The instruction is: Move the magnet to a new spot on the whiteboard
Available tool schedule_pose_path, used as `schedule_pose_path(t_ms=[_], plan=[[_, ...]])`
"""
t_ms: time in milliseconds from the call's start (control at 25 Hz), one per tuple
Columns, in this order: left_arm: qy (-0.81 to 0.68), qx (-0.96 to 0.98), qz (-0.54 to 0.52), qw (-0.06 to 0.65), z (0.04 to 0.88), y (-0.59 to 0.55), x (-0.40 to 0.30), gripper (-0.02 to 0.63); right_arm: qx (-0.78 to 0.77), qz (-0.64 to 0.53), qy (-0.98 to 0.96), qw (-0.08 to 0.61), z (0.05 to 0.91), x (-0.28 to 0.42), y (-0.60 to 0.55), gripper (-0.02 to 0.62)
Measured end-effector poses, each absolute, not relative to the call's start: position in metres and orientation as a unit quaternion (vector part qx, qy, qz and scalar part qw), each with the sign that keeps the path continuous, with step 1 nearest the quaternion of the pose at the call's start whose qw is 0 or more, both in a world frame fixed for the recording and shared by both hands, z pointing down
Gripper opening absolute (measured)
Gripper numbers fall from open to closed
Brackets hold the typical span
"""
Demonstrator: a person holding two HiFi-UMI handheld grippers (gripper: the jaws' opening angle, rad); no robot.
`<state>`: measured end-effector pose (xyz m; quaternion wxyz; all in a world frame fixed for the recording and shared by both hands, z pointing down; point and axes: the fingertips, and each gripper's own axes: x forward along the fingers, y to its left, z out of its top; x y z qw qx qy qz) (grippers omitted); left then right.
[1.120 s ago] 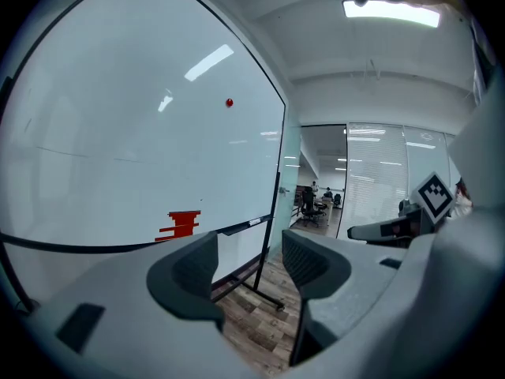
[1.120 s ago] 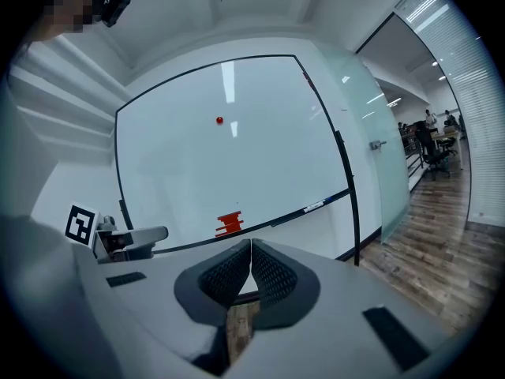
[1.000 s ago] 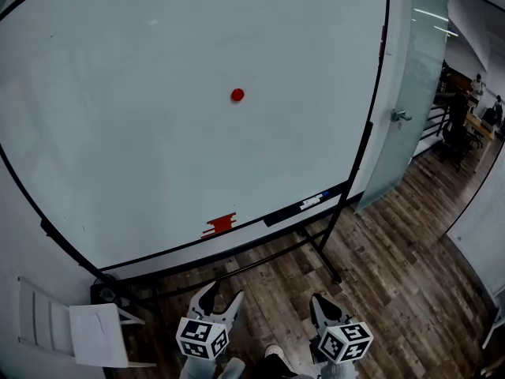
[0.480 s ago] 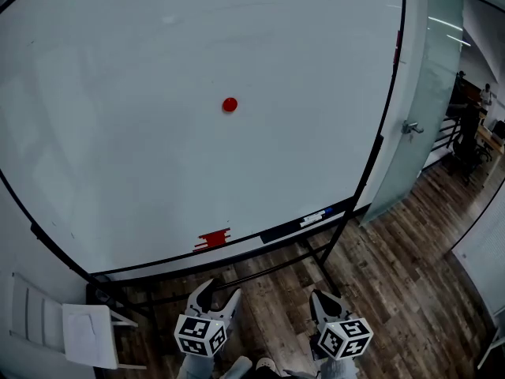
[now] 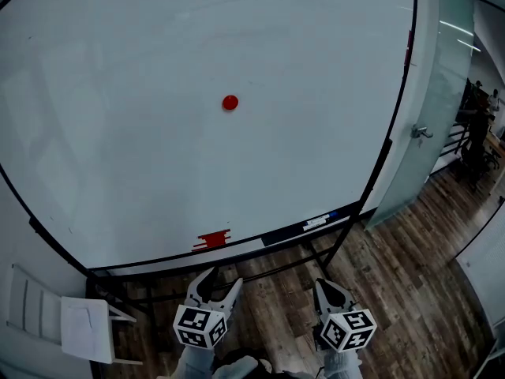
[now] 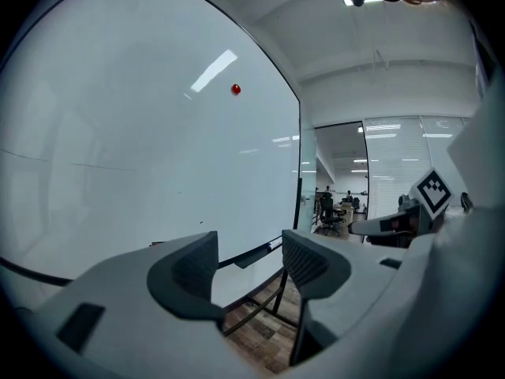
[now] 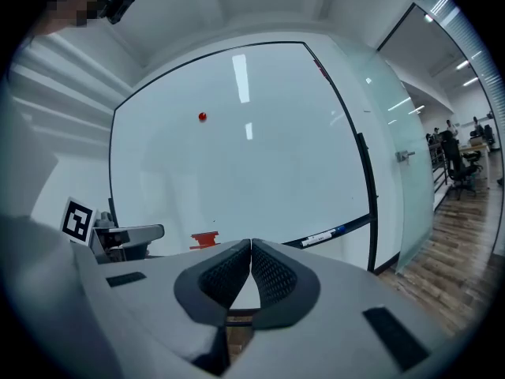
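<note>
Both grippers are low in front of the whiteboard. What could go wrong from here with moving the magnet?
1. The magnet is small and sits high on the whiteboard, far above both grippers; a long reach may nudge it so it slides or drops.
2. The right gripper is shut and would have to open first; the left gripper is open already.

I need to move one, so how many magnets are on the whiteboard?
1: the red magnet, stuck near the middle of the whiteboard. No others show on its visible face.
</note>
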<state>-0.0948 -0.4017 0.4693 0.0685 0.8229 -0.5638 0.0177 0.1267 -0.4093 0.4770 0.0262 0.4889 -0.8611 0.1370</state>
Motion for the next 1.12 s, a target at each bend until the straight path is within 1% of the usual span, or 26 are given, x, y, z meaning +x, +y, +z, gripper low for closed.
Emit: schedule_pose_path(t_ms=[200, 560, 720, 960, 1120], plan=[[-0.561, 0.827, 0.015, 0.037, 0.445, -0.415, -0.092, 0.252, 0.476, 0.108, -0.872, 0.015, 0.451, 0.12, -0.424, 0.028], [-0.57, 0.819, 0.011, -0.064, 0.365, -0.46, -0.094, 0.252, 0.435, 0.015, -0.9, -0.002, 0.373, 0.1, -0.467, 0.028], [-0.576, 0.812, -0.005, -0.096, 0.326, -0.476, -0.095, 0.252, 0.428, -0.004, -0.903, -0.017, 0.344, 0.096, -0.492, 0.028], [-0.592, 0.789, -0.03, -0.163, 0.259, -0.501, -0.096, 0.252, 0.403, -0.037, -0.913, -0.043, 0.297, 0.081, -0.526, 0.028], [-0.607, 0.767, -0.017, -0.208, 0.223, -0.513, -0.09, 0.252, 0.39, -0.065, -0.917, -0.048, 0.269, 0.072, -0.542, 0.028]])
